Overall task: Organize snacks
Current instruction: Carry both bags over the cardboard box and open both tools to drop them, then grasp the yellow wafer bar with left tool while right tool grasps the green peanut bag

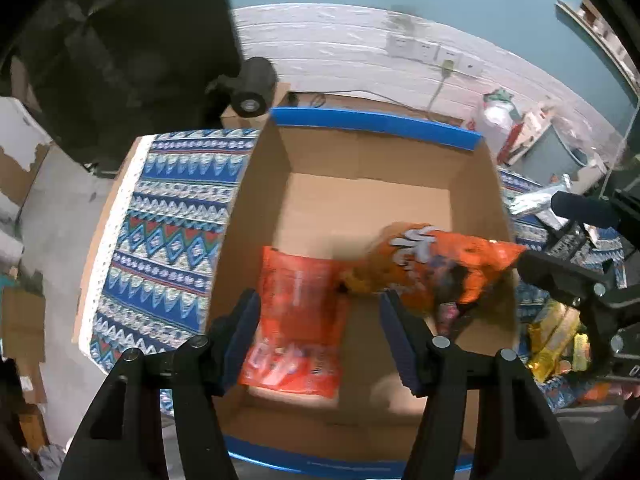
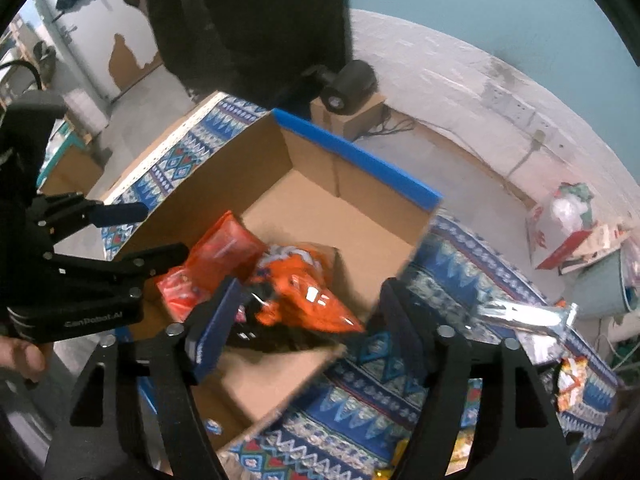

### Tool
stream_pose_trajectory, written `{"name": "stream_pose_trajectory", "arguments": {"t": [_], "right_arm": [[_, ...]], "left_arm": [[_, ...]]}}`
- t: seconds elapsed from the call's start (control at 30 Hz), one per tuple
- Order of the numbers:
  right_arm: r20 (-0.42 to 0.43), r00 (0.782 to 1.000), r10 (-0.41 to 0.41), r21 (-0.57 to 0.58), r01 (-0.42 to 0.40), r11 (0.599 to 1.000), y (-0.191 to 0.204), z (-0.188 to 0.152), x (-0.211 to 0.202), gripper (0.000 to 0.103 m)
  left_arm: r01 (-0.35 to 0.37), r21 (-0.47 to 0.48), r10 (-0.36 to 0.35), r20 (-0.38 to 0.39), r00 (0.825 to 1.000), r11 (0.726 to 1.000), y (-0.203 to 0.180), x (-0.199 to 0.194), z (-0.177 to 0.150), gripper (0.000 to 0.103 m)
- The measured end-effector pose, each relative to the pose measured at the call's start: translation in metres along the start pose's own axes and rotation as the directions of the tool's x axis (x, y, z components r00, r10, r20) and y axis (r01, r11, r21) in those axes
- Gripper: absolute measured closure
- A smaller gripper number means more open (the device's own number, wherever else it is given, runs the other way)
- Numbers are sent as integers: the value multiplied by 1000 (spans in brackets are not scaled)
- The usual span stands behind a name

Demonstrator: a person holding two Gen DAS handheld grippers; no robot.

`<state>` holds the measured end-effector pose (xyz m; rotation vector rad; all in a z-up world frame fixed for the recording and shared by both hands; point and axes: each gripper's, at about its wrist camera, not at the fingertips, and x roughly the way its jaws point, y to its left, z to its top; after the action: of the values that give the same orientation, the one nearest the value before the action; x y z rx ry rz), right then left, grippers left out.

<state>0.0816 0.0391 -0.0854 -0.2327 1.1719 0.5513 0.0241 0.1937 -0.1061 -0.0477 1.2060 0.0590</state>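
I have the left tool (image 1: 320,336) hanging over the open brown cardboard box with blue-edged flaps (image 1: 360,184), its fingers spread wide apart with nothing between them. Below it, a flat red-orange plastic snack packet (image 1: 298,320) lies on the box floor toward the near left side. Just to its right sits a crumpled orange chip bag with white lettering (image 1: 436,264), tilted against the right wall of the box and blurred, so I cannot read its print.

My right tool (image 2: 304,320) is at the box's near right corner, its fingers also parted and holding nothing; the left finger (image 2: 212,332) is over the inside of the box next to the orange bag (image 2: 304,292), the other outside the wall over the cloth. The red-orange packet (image 2: 216,256) lies beyond it.

The box stands on a surface covered by a blue, white and red zigzag-patterned cloth (image 1: 168,220). On the cloth to the right of the box lie a silver foil packet (image 2: 524,316) and a yellow snack bag (image 1: 556,340), both outside the box.
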Motion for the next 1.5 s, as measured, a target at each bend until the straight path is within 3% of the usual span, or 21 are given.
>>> {"name": "stream_pose_trajectory", "arguments": {"t": [0.33, 0.67, 1.17, 1.5], "right_arm": [[-16, 998, -61, 70, 62, 996, -48, -40, -35, 26], [-47, 993, -109, 165, 115, 980, -104, -97, -67, 25], [-121, 977, -175, 331, 205, 921, -184, -198, -94, 25], [-184, 970, -158, 358, 216, 908, -203, -245, -91, 25]], "left_arm": [[64, 130, -68, 23, 997, 989, -60, -16, -4, 34], [130, 265, -133, -7, 991, 955, -125, -21, -15, 30], [170, 405, -138, -108, 985, 898, -204, 2, -41, 30], [170, 474, -108, -155, 982, 864, -244, 23, -57, 30]]}}
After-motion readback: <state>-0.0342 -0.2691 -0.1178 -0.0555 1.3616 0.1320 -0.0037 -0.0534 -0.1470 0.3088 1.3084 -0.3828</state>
